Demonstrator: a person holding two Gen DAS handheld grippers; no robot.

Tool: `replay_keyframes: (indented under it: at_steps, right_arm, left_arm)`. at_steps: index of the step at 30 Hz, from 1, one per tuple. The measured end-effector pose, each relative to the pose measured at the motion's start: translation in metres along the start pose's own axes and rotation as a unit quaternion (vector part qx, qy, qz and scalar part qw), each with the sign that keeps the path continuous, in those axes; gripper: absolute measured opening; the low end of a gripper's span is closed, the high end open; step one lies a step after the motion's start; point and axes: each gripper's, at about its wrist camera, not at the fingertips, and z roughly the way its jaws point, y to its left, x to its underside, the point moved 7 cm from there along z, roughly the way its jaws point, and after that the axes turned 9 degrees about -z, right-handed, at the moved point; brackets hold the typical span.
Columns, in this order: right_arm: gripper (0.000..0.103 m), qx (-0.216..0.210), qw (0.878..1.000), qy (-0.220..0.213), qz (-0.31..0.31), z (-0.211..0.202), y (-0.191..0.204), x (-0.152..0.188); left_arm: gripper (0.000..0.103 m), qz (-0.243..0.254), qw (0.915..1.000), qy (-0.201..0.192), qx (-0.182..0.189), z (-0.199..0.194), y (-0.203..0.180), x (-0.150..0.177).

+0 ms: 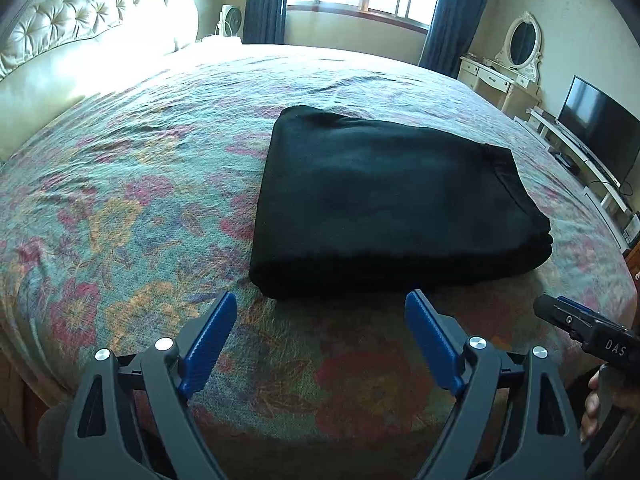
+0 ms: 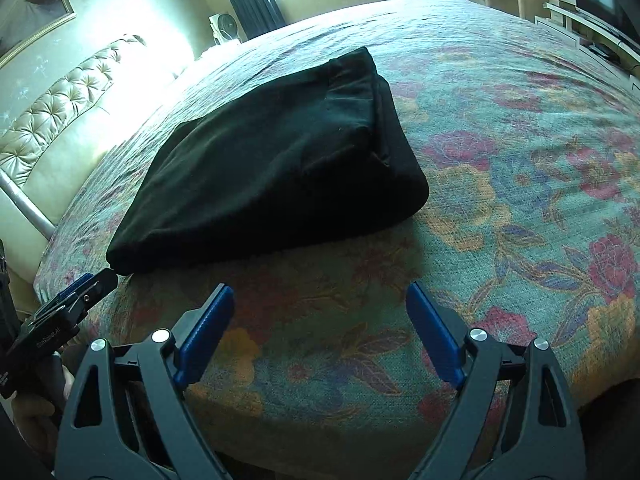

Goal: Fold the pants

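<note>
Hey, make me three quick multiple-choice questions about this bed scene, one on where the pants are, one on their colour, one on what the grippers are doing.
1. Where do the pants lie?
A. on the bedspread
B. on the floor
C. on the dresser

2. What colour are the pants?
A. red
B. black
C. white

3. How do the left gripper and right gripper stand?
A. both open, empty
B. both clamped on cloth
C. one holds the pants

Answers:
1 A, a folded bundle rests on the floral cover.
2 B, dark throughout.
3 A, only bedspread shows between the blue pads.
</note>
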Motion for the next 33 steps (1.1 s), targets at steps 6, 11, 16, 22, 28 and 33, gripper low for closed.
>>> replay_keyframes:
  at_steps: [6,11,16,22,28,33]
  right_arm:
    - [0.088,-0.003,1.000,0.004,0.000,-0.002,0.004,0.006]
    - [0.088,0.000,1.000,0.004,-0.001,-0.004,0.003,0.007]
    - [0.088,0.009,1.000,-0.001,-0.012,-0.007,0.005,0.005]
    - [0.088,0.014,1.000,-0.002,-0.017,-0.007,0.005,0.005]
    - [0.088,0.013,1.000,0.001,-0.016,-0.005,0.004,0.005]
    - [0.088,0.013,1.000,-0.002,-0.017,-0.007,0.005,0.004]
  left_arm:
    - [0.086,0.016,0.9999,0.006,0.000,-0.003,-0.011,0.012]
    - [0.086,0.009,0.9999,0.007,-0.006,-0.005,-0.013,0.014]
    - [0.086,-0.001,0.9999,0.008,-0.010,-0.005,-0.011,0.014]
    - [0.086,0.001,1.0000,0.003,-0.009,-0.008,-0.012,0.011]
    - [0.087,-0.003,0.9999,-0.001,-0.015,-0.010,-0.012,0.007]
    - [0.087,0.005,0.9997,-0.018,-0.017,-0.016,-0.013,0.001]
